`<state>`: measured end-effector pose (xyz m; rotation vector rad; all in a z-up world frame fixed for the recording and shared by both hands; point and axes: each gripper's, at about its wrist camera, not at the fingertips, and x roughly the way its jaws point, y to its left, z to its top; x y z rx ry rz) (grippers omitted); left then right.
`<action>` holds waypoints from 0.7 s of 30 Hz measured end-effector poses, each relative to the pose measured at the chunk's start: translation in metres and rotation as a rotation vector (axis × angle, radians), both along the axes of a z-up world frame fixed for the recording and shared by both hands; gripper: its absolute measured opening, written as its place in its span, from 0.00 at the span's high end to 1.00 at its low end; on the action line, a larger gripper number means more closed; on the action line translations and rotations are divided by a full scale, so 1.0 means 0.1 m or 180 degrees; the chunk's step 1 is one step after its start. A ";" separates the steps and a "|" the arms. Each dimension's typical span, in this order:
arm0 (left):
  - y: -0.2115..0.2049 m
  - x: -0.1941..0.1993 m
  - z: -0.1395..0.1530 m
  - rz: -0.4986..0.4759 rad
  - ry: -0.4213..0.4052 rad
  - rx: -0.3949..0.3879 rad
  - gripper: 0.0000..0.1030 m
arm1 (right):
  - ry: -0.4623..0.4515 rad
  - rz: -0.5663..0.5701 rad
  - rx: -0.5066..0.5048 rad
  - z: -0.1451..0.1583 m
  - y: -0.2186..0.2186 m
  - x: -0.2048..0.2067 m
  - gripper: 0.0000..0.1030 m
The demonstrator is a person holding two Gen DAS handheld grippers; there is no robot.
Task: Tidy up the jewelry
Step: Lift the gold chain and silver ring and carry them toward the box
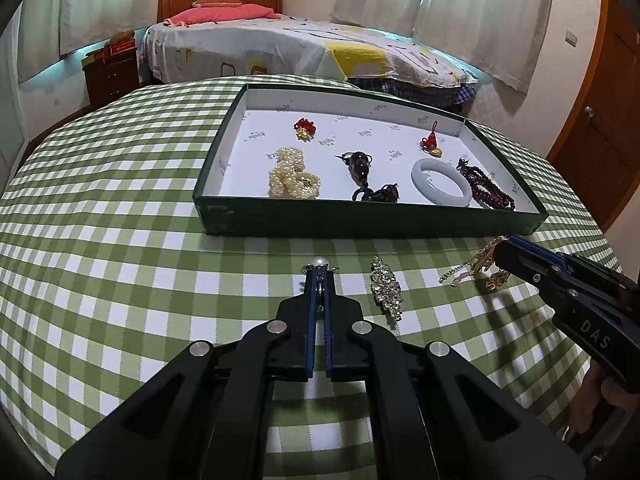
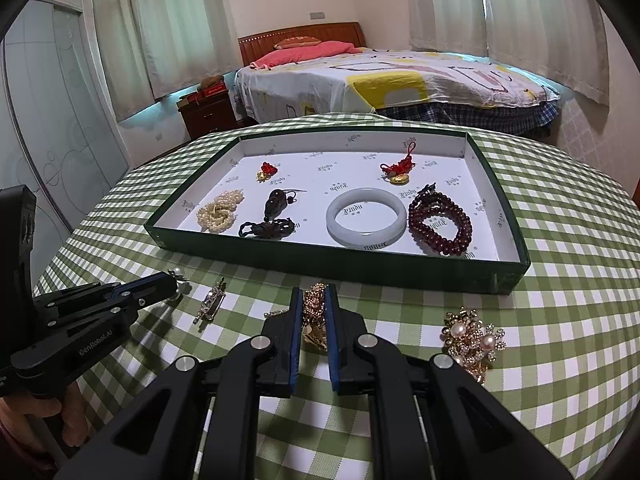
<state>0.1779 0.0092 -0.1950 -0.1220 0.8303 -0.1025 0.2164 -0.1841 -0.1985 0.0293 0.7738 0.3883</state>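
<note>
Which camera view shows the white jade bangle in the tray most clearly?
The right wrist view: the white bangle appears as a full open ring. In the left wrist view the same bangle looks flatter and smaller.

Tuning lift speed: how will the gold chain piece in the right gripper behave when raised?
Probably floppy: the gold chain is bunched links between the right gripper fingers, with a loose tail trailing on the tablecloth. Ends will likely dangle and swing. It may snag on the green box wall, so lift slowly.
</note>
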 end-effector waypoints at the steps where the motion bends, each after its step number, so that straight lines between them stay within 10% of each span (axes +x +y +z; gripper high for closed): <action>1: 0.00 -0.01 0.00 0.0002 -0.0001 0.0004 0.97 | -0.0002 -0.0001 0.0002 0.00 0.00 0.00 0.89; 21: 0.02 0.03 -0.07 -0.0027 0.0075 -0.0083 0.96 | 0.0015 0.0011 0.0001 -0.02 0.02 0.00 0.89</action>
